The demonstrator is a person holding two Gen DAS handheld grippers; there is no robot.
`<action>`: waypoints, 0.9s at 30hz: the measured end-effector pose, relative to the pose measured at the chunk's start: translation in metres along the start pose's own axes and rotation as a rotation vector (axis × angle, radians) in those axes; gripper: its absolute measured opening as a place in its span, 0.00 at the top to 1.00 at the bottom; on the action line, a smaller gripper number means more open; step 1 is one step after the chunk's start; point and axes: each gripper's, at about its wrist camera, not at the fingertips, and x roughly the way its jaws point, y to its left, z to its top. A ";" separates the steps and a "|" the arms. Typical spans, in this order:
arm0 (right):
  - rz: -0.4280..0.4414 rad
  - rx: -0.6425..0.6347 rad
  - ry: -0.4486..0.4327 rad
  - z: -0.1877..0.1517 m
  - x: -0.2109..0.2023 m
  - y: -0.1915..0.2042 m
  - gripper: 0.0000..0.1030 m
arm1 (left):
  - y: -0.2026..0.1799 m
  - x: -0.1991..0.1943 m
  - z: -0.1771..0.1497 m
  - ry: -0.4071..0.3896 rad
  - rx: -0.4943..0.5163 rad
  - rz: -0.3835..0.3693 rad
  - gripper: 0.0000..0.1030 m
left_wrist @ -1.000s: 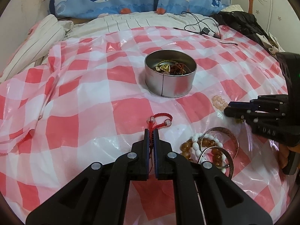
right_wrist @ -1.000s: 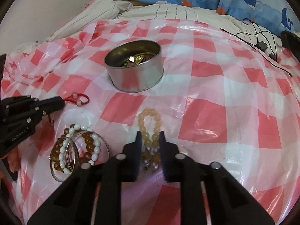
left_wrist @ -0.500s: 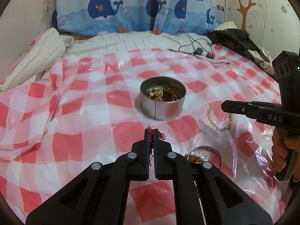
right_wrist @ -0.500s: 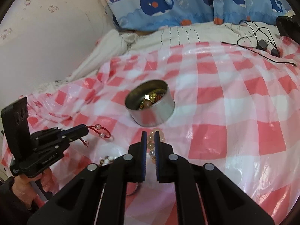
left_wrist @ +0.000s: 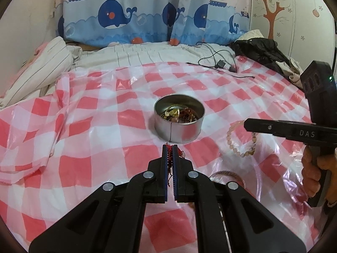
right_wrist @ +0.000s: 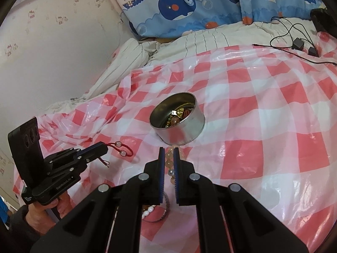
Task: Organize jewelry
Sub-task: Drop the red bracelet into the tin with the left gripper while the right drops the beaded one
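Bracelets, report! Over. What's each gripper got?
Left gripper shut on red cord bracelet, lifted. Right gripper shut on pink bead bracelet, lifted. Tin ahead, open, jewelry inside. Path clear.

Bed (left_wrist: pixel 134 54) under checked plastic sheet (left_wrist: pixel 109 113); tin (left_wrist: pixel 179 118) mid-sheet, cable (left_wrist: pixel 219 63) beyond tin, bangles (right_wrist: pixel 155 213) nearside.

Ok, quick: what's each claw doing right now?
Left claw: closed on the red cord bracelet.
Right claw: closed on the pink bead bracelet.
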 end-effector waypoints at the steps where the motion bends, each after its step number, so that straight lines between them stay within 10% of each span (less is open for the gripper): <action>1: 0.006 0.007 -0.005 0.001 -0.001 0.000 0.92 | -0.001 0.000 0.003 -0.007 0.005 -0.002 0.96; 27: 0.069 0.069 -0.053 0.041 0.014 -0.014 0.92 | -0.022 0.027 0.052 -0.072 0.099 0.008 0.96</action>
